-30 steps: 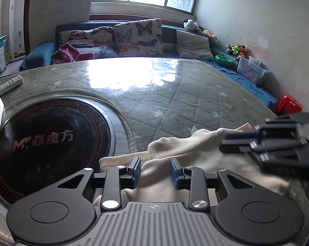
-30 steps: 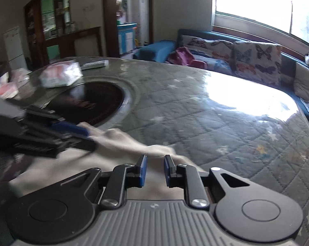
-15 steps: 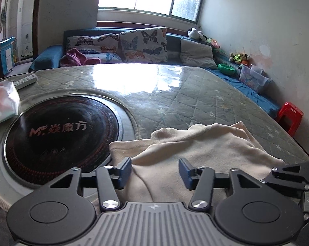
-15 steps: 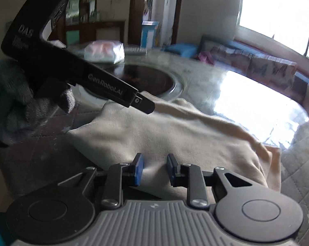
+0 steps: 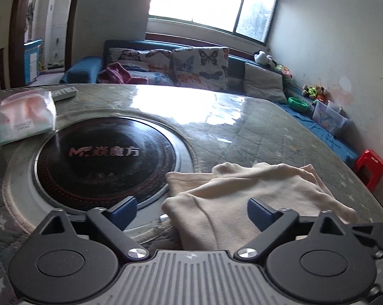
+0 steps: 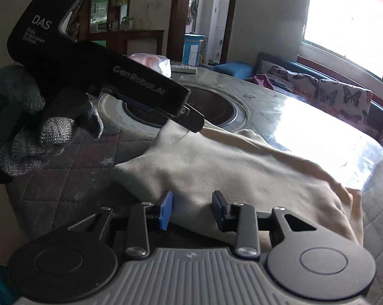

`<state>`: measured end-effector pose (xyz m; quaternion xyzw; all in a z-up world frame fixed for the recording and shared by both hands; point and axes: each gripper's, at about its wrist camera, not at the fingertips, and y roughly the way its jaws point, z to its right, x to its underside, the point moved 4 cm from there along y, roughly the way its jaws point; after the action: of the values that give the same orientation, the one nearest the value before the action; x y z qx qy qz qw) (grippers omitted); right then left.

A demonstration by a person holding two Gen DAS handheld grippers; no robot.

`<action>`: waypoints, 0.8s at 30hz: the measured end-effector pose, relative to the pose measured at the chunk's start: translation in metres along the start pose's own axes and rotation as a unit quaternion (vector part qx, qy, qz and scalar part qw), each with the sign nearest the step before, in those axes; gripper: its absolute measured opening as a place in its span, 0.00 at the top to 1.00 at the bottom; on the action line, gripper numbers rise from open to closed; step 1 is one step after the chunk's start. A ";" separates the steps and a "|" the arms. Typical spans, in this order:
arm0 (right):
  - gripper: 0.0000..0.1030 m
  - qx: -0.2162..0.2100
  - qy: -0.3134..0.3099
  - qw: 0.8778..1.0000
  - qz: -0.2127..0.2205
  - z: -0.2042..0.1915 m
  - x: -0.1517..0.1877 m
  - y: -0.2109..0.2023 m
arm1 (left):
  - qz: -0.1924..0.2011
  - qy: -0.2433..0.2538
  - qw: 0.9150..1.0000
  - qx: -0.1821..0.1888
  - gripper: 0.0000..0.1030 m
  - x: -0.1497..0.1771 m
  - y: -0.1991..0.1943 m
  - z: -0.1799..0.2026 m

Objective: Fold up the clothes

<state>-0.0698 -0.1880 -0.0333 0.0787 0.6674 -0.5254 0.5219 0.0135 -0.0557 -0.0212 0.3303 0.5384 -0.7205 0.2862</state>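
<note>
Lying folded on the quilted table [image 5: 267,132], the cream garment [image 5: 242,203] sat just ahead of the left gripper [image 5: 191,211], whose blue-padded fingers [image 5: 122,211] were spread wide with nothing between them but air over the cloth's near left corner. Off to that gripper's left sat the round black cooktop [image 5: 105,162], and beyond it a tissue pack [image 5: 23,117]. The right gripper [image 6: 192,209] was parted moderately, jaws straddling the garment's [image 6: 237,178] near edge, gripping nothing. Ahead and to its left, the left gripper's body hung above the fabric's far corner, held by a grey-gloved hand [image 6: 39,124].
</note>
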 end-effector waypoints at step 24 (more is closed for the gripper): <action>0.65 -0.067 -0.127 0.990 0.010 -0.058 -0.018 -0.001 | -0.012 -0.098 0.994 -0.041 0.00 0.007 -0.010 -0.035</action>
<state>-0.0983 -0.1347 -0.0243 -0.0164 0.6285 -0.4801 0.6117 0.0072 -0.0195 -0.0283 0.2393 0.5407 -0.7304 0.3420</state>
